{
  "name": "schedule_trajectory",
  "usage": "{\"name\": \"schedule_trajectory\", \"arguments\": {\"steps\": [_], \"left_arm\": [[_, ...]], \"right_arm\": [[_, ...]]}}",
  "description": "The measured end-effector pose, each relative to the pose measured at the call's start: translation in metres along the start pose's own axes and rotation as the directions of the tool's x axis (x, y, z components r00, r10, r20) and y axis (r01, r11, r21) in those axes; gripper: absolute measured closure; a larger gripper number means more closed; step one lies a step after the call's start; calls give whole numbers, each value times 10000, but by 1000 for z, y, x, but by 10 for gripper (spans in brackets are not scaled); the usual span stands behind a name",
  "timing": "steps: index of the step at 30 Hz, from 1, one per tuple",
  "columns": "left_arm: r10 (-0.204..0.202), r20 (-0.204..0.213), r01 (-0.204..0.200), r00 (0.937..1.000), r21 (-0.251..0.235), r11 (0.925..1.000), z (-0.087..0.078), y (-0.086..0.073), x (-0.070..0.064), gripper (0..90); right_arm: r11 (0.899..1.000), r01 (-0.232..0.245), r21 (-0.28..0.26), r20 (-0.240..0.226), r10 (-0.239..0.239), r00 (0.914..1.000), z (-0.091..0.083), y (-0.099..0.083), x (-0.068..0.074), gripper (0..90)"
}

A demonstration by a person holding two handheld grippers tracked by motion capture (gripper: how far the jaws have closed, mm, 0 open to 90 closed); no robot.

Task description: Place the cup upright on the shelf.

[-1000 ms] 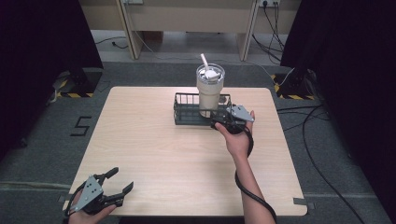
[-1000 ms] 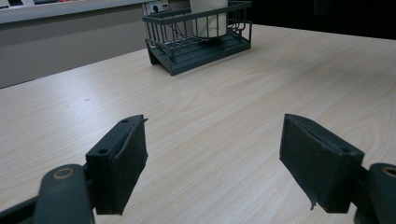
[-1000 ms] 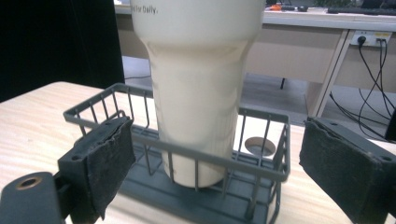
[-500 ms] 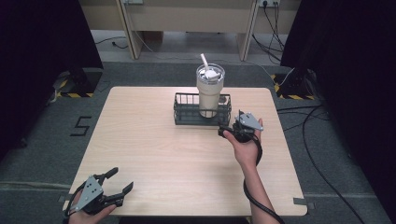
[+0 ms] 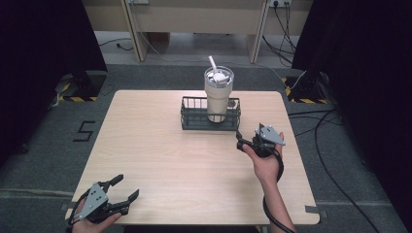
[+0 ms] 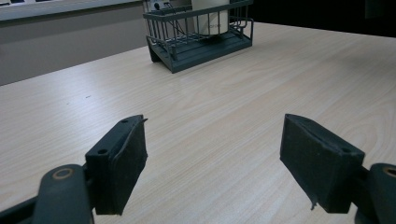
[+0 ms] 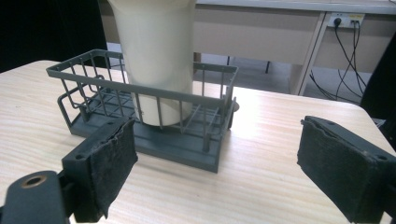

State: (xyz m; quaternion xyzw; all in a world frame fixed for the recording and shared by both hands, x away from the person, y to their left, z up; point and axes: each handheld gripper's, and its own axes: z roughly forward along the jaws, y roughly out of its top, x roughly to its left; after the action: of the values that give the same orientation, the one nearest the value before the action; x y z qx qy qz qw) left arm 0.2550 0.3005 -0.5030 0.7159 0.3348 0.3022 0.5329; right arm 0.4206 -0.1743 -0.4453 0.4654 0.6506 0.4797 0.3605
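**Pale table in a dim, curtained room**

A light wood table [image 5: 160, 145] stands on grey carpet [image 5: 43, 160], where a black "5" [image 5: 84, 131] is marked at the left. Black curtains [image 5: 43, 53] hang on both sides. Behind the table runs a beige desk [image 5: 194, 12], with cables [image 5: 286, 24] trailing from wall sockets [image 5: 279, 3]. Yellow-black tape [image 5: 73, 98] marks the floor at both far corners.

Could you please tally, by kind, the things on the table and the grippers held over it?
Tumbler with straw: 1
Wire basket: 1
Grippers, both open: 2, left gripper, right gripper
Total: 4
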Motion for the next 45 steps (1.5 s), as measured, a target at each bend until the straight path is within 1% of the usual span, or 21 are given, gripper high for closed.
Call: {"name": "schedule_trajectory", "arguments": {"steps": [5,11,17,24,29,31,33,36,40,45], "left_arm": [[5,3,-5,10000,-15,10000,0,0,0,224],[5,0,-5,10000,-25,10000,0,0,0,224],[-5,-7,5,10000,-28,10000,0,0,0,224],[15,-1,-15,10000,-17,10000,0,0,-1,224],[18,-22,-18,10000,-23,10000,0,0,-1,223],[18,-19,-18,10000,-14,10000,0,0,-1,224],[25,-12,-25,10000,-10,10000,0,0,-1,224],[26,-24,-26,10000,-20,10000,0,0,-1,223],[31,-31,-31,10000,-15,10000,0,0,-1,223],[37,-23,-37,10000,-5,10000,0,0,-1,223]], "right_arm": [[10000,-56,6,65,56,10000,-8,-4,-4,120],[9998,-120,140,77,119,9999,-16,-11,-6,122],[9996,-109,246,101,106,9999,-27,-18,-9,132],[9992,35,397,142,-41,9999,-43,-28,-14,133],[9993,-44,379,299,32,9995,-53,-36,-19,139],[9993,-145,353,322,133,9994,-57,-38,-21,140],[9994,-53,356,352,41,9994,-61,-41,-22,142],[9990,-43,441,355,28,9994,-66,-47,-24,142],[9991,-89,404,388,73,9992,-72,-53,-26,142],[9989,96,464,465,-118,9988,-81,-61,-29,143]]}}
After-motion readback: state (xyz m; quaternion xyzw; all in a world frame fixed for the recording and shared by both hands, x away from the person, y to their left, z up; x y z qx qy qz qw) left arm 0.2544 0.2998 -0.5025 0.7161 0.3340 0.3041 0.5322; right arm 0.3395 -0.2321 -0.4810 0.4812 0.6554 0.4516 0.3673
